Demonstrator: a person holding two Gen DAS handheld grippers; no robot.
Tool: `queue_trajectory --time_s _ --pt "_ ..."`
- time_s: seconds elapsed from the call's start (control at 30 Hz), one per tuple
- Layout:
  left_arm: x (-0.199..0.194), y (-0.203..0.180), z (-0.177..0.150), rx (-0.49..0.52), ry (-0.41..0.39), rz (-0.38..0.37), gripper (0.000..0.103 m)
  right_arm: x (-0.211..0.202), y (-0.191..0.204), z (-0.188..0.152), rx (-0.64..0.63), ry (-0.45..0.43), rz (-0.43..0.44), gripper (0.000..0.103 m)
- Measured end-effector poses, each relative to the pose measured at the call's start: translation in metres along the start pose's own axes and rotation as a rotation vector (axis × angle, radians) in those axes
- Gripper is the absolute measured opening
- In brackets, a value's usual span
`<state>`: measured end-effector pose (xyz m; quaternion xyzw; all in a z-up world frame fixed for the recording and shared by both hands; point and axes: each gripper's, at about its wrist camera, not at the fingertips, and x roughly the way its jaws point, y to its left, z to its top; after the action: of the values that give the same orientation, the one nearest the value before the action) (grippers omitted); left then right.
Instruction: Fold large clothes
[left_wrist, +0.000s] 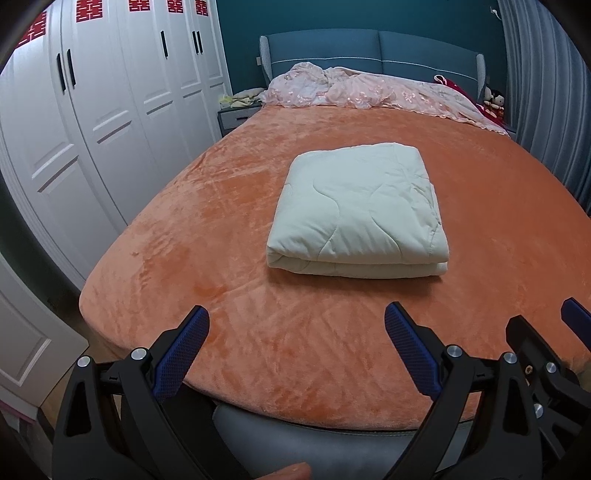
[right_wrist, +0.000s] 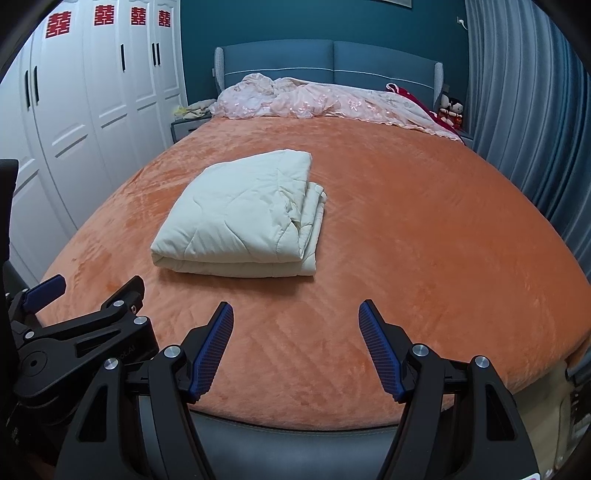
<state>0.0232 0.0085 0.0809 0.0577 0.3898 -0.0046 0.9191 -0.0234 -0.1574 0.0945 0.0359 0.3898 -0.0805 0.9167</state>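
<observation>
A cream quilted blanket (left_wrist: 358, 210) lies folded into a thick rectangle on the orange bed cover (left_wrist: 207, 229). It also shows in the right wrist view (right_wrist: 240, 221), with its layered edges facing right. My left gripper (left_wrist: 297, 325) is open and empty, above the bed's near edge, short of the blanket. My right gripper (right_wrist: 295, 319) is open and empty, to the blanket's near right. Each gripper shows at the edge of the other's view: the right gripper (left_wrist: 546, 332) and the left gripper (right_wrist: 85, 299).
A crumpled pink bedspread (left_wrist: 369, 92) lies along the blue headboard (left_wrist: 373, 51). White wardrobes (left_wrist: 92, 110) stand left of the bed, grey curtains (left_wrist: 546, 92) right. A nightstand (left_wrist: 236, 114) sits at the far left, dolls (left_wrist: 493, 101) at the far right.
</observation>
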Motion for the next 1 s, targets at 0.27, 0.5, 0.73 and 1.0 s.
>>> queue_trajectory --time_s 0.27,0.5,0.73,1.0 --pt "0.0020 0.0007 -0.0009 0.005 0.008 -0.010 0.092 -0.0005 -0.0004 -0.0007 -0.001 0.002 0.000 0.068" --pt "0.0022 0.0004 -0.0014 0.013 0.007 -0.006 0.092 0.0005 0.0000 -0.0013 -0.001 0.006 -0.002 0.068" --pt "0.0059 0.0055 0.0000 0.015 0.021 -0.020 0.089 0.0011 -0.0001 -0.0027 0.001 0.010 -0.004 0.068" --pt "0.0092 0.0053 -0.0018 0.020 0.022 -0.028 0.087 0.0045 0.0005 -0.0049 0.002 0.022 -0.015 0.068"
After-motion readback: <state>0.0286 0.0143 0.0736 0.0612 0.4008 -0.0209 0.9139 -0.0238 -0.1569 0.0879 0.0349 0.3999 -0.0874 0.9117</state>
